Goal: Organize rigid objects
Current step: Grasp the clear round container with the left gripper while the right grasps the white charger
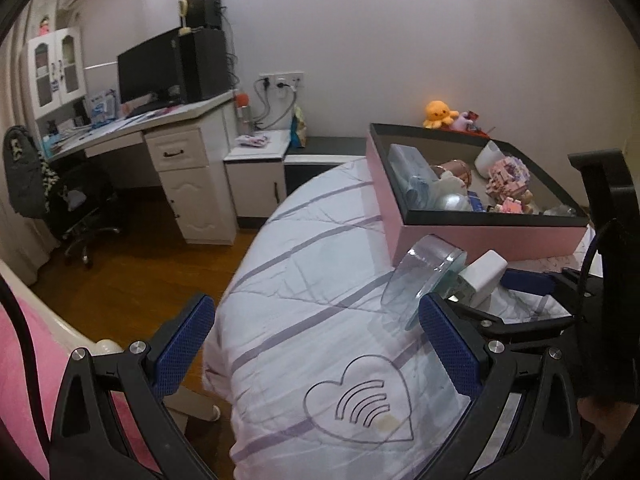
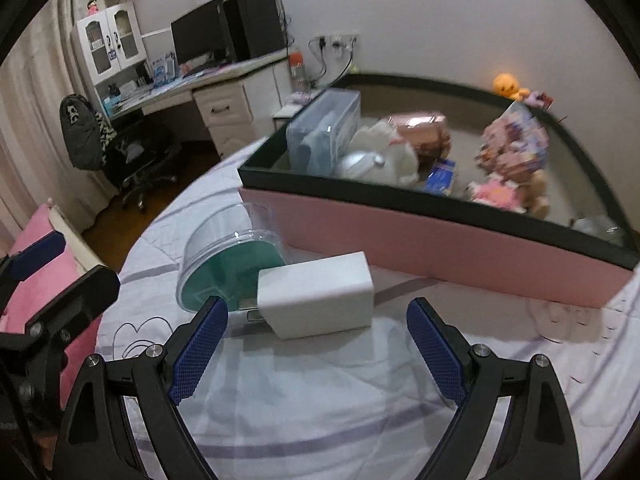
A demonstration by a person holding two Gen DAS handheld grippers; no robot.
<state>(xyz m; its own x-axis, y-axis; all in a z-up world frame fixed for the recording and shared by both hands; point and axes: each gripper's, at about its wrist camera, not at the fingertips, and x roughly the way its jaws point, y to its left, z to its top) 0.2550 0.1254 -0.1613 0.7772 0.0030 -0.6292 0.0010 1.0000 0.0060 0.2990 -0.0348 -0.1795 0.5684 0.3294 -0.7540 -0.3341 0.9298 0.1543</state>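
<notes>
The right gripper (image 2: pixel 316 344) hangs with its 2 blue pads spread apart and empty, and the white charger block (image 2: pixel 316 294) lies on the striped bedspread (image 2: pixel 320 408) just beyond its tips, touching a clear round container (image 2: pixel 228 264) on its left. The pink storage box (image 2: pixel 440 240) sits farther back. The left gripper (image 1: pixel 316 344), jaws also wide, holds nothing; the container lies just beyond its right pad.

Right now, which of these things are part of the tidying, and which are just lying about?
Part of the job: white charger, clear round tub, pink box, right claw.

Just lying about: desk, monitor, chair, orange plush.
</notes>
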